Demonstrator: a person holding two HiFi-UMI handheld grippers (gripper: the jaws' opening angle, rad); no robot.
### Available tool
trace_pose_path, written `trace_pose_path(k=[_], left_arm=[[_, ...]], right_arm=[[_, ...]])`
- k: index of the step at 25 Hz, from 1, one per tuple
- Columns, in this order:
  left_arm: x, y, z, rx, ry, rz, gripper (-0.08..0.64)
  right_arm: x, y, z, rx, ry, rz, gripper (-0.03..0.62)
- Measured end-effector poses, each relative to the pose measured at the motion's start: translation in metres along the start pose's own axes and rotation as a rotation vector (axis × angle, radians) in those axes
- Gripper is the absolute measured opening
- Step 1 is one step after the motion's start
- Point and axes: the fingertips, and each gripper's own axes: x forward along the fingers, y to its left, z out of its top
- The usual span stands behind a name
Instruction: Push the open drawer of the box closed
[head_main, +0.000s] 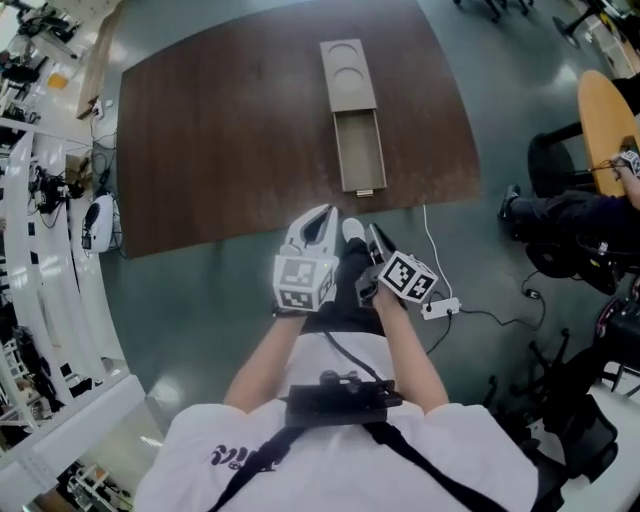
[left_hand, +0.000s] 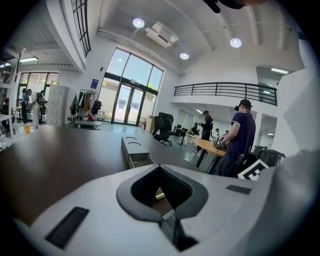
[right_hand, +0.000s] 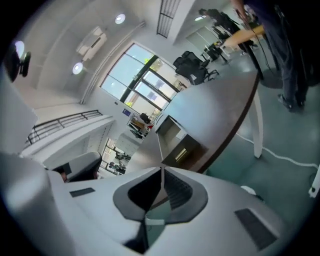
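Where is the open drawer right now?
In the head view, the drawer sticks out of the box, almost reaching the near edge of the table, slightly right of its middle.

Open-plan office or lab hall: tall glass doors (left_hand: 127, 102), mezzanine railing (left_hand: 225, 90), office chairs (left_hand: 162, 129), equipment shelves (head_main: 22, 240).

A dark brown wooden surface (head_main: 220, 150) is noted, its near edge curved. One long tan box (head_main: 348, 75) is laid on it, right of centre, with two round recesses (head_main: 345, 50) sunk in its top. Its drawer (head_main: 359, 150) is drawn out toward the near edge, the front just short of it.
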Motion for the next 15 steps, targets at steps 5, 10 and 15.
trace_pose_path(k=[5, 10, 15], left_arm=[[0.027, 0.005, -0.007, -0.007, 0.033, 0.011, 0.009], [0.040, 0.018, -0.010, -0.023, 0.065, 0.030, 0.011], [0.050, 0.021, -0.016, -0.045, 0.083, 0.049, 0.011]], right_arm=[[0.029, -0.042, 0.004, 0.338, -0.058, 0.043, 0.006], [0.054, -0.051, 0.013, 0.419, -0.090, 0.072, 0.065], [0.065, -0.068, 0.020, 0.559, -0.152, 0.083, 0.149]])
